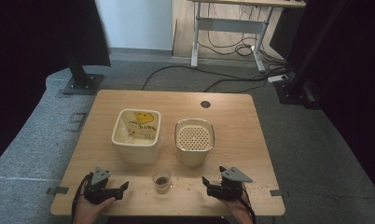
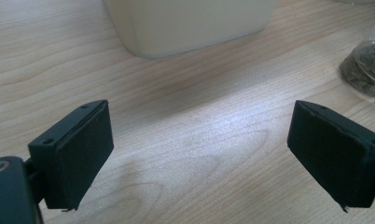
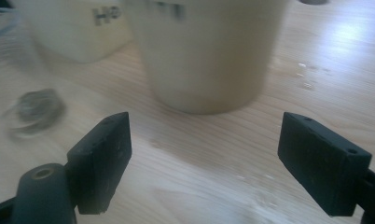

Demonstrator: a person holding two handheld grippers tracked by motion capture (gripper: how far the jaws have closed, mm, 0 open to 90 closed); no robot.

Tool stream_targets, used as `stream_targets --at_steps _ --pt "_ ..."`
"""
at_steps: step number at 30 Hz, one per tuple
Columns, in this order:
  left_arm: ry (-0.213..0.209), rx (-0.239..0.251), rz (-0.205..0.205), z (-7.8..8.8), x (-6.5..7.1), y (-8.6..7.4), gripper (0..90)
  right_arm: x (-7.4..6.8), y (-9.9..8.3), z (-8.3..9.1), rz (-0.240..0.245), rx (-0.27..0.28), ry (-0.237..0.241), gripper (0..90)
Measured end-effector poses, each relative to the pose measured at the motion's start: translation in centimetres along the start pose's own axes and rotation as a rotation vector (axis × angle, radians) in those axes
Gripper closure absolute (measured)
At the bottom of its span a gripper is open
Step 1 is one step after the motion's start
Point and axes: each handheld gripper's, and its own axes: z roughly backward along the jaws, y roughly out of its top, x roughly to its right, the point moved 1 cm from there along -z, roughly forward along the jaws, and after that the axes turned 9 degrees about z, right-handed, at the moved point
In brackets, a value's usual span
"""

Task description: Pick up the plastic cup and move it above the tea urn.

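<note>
Tabletop (image 1: 106, 105): pale wood, with your two hands coming in at its near edge and three vessels grouped in its middle.
Left tool (image 1: 121, 189): you hold it at the near left corner, resting low over the wood; its jaws stand wide apart with nothing between them, as your left gripper view (image 2: 199, 154) shows bare wood in the gap.
Right tool (image 1: 207, 184): you hold it at the near right, pointing inward toward the middle; jaws spread wide and empty, with bare wood between them in your right gripper view (image 3: 204, 163).
Cream tub (image 1: 135, 137): square with rounded corners, open top, standing left of centre; inside it you can see a yellow shape and some dark lettering too small to read. Its lower wall (image 2: 190, 23) sits just ahead of your left tool.
Strainer pot (image 1: 194, 140): cream, rounded, just beside the tub on its right, apart from it; a perforated insert fills its mouth. Its wall (image 3: 204, 51) rises straight ahead of your right tool, blurred.
Glass cup (image 1: 162, 179): small and clear, upright, nearer to you than both vessels and between your two tools; dark loose bits lie in its bottom. It shows at the right edge of your left gripper view (image 2: 365, 70) and, blurred, at the left of your right gripper view (image 3: 34, 109).
Crumbs (image 1: 258, 187): dark specks scattered on the wood near your right tool.
Floor: grey carpet (image 1: 311, 140) beyond the tabletop, with black cables (image 1: 213, 79) running across it.
</note>
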Motion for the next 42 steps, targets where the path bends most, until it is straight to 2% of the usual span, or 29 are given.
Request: stream_targets --at_steps 2,6,7,16,18,19,20,23,30,31,36,37,42 --pt "-0.004 -0.004 0.002 0.0 0.0 0.0 6.6 -1.0 0.4 -0.3 0.017 0.003 0.035 17.7" --pt "-0.012 -0.014 0.006 -0.1 0.1 0.0 7.1 -2.1 0.8 -0.7 0.033 0.004 0.065 17.8" --pt "-0.016 -0.022 0.002 -0.2 0.1 -0.1 7.1 -2.8 1.2 -1.1 0.048 0.007 0.090 17.8" --pt "-0.022 -0.028 0.002 -0.3 0.0 -0.1 7.2 -6.2 2.2 -3.1 0.103 -0.001 0.232 17.5" --pt "-0.021 -0.026 0.002 -0.2 0.0 -0.1 7.3 -6.6 2.4 -3.5 0.106 -0.003 0.243 17.5" --pt "-0.020 -0.022 0.002 -0.1 0.1 -0.2 7.3 -7.5 2.6 -4.2 0.125 -0.008 0.261 17.5" --pt "-0.020 -0.022 0.002 -0.1 0.1 -0.2 7.3 -7.5 2.6 -4.2 0.125 -0.008 0.261 17.5" --pt "-0.020 -0.025 0.001 -0.1 0.1 -0.2 7.3 -9.0 2.9 -5.4 0.146 -0.006 0.299 17.5" --pt "-0.018 -0.023 0.001 0.0 0.1 -0.2 7.4 -10.1 4.2 -7.2 0.161 0.010 0.311 17.4" --pt "-0.018 -0.024 0.003 0.0 0.0 -0.2 7.4 -10.5 4.5 -8.1 0.167 0.002 0.315 17.8" --pt "-0.017 -0.018 0.011 0.1 0.0 -0.3 7.4 -11.1 4.7 -9.3 0.180 0.009 0.322 23.8" --pt "-0.017 -0.020 0.010 0.1 -0.1 -0.3 7.4 -11.4 4.6 -9.6 0.183 0.014 0.318 29.2" --pt "-0.019 -0.018 0.013 0.1 -0.2 -0.2 8.5 -11.4 4.7 -9.7 0.192 0.019 0.294 32.6"
